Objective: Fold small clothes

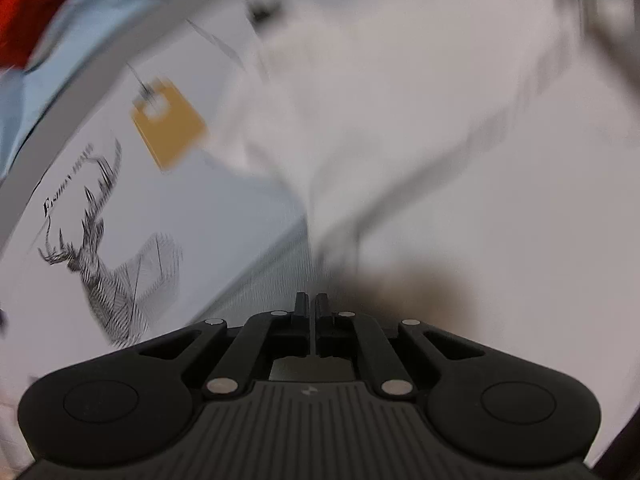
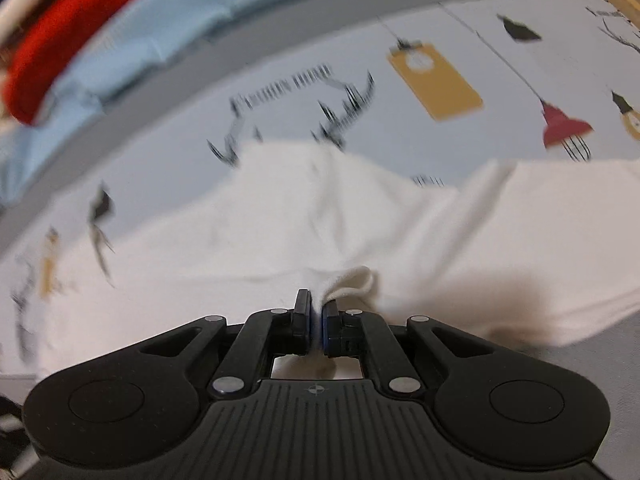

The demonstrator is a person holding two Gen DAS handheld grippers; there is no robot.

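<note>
The right tool (image 2: 316, 312) is clamped on an edge of the white garment (image 2: 320, 216), which lies across the middle of the frame on the printed surface (image 2: 500, 80). The left tool (image 1: 312, 306) is together; whether it pinches cloth, I cannot tell. Better to carry the fold slowly, with the edge taut.

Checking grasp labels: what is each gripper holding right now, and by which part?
Right gripper: shut on a bunched fold at the white garment's near edge. Left gripper: jaws closed, nothing visibly held; view blurred.

blurred, unreadable lettering above deer print (image 1: 116, 268)
</note>
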